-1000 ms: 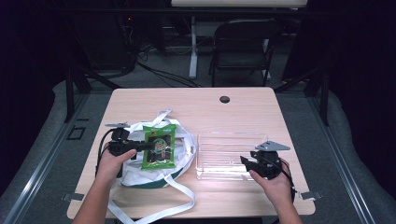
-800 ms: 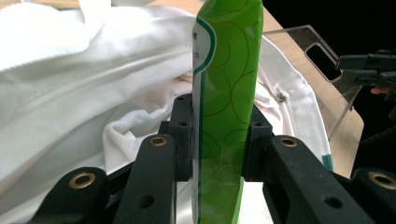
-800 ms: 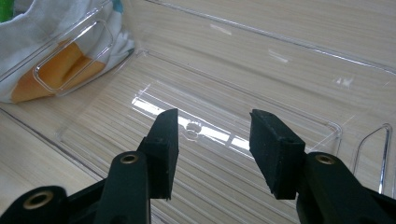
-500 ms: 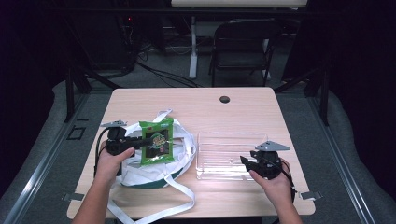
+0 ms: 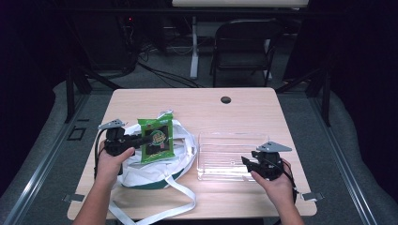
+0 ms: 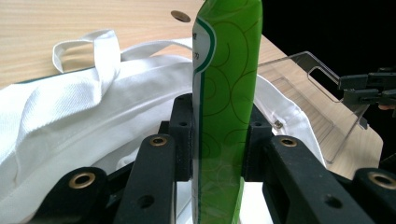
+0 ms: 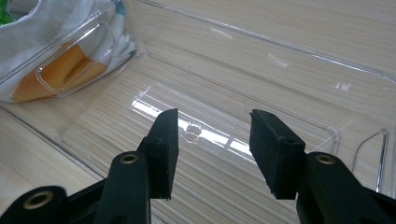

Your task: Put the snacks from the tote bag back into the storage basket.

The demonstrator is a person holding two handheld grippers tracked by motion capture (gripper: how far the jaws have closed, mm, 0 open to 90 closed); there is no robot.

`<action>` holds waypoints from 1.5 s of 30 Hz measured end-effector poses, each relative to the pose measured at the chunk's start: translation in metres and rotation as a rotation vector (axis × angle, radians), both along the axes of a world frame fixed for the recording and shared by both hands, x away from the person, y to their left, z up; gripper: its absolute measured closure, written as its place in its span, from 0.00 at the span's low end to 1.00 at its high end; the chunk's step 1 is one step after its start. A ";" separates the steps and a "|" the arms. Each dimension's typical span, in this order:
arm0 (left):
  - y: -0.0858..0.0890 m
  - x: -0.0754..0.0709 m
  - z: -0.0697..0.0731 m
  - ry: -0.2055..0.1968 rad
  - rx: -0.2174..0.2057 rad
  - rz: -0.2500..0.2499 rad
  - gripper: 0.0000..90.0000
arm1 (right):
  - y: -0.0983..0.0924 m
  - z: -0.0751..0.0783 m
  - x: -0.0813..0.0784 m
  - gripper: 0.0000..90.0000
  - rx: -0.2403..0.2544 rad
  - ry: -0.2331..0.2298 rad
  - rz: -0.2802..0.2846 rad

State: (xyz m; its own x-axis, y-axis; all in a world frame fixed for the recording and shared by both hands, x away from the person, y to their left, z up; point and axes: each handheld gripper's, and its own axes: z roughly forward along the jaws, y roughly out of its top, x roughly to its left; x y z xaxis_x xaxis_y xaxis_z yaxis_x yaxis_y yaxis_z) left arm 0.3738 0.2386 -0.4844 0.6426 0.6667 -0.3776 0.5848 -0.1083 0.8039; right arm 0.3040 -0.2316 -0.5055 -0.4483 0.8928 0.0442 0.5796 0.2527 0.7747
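Your left gripper (image 5: 141, 139), pinching the green foil snack packet (image 5: 156, 140), has lifted it higher above the white cloth tote bag (image 5: 180, 157); your right gripper (image 5: 247, 162) stays spread at the clear plastic tray (image 5: 225, 140).

place: lab | cues: dark room, cables (image 5: 164, 75), folding chair (image 5: 244, 47)

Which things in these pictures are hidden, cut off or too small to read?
- Green packet: in the left gripper view seen edge-on, cut off by the top edge; its print in the high view is too small to read.
- White bag: its inside is hidden by its own cloth and the packet.
- Clear tray: the right gripper view's edges cut it off.
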 end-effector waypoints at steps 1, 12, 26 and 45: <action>-0.001 -0.001 0.001 -0.006 -0.002 -0.001 0.80 | 0.000 0.000 0.000 0.58 -0.003 0.000 0.001; -0.005 -0.006 0.009 -0.040 -0.008 -0.011 0.80 | 0.000 0.001 0.000 0.57 -0.012 -0.004 0.014; -0.013 -0.012 0.020 -0.083 -0.020 -0.040 0.80 | 0.003 0.003 -0.002 0.56 -0.033 -0.026 0.045; -0.027 -0.018 0.025 -0.100 -0.032 -0.086 0.80 | 0.007 0.009 -0.004 0.60 -0.079 -0.048 0.094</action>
State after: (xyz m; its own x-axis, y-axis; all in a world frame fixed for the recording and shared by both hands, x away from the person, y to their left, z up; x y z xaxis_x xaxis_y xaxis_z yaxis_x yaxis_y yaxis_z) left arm 0.3556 0.2116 -0.4589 0.7326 0.5959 -0.3291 0.4911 -0.1278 0.8617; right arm 0.3000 -0.2250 -0.4962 -0.5305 0.8463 -0.0481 0.5128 0.3656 0.7768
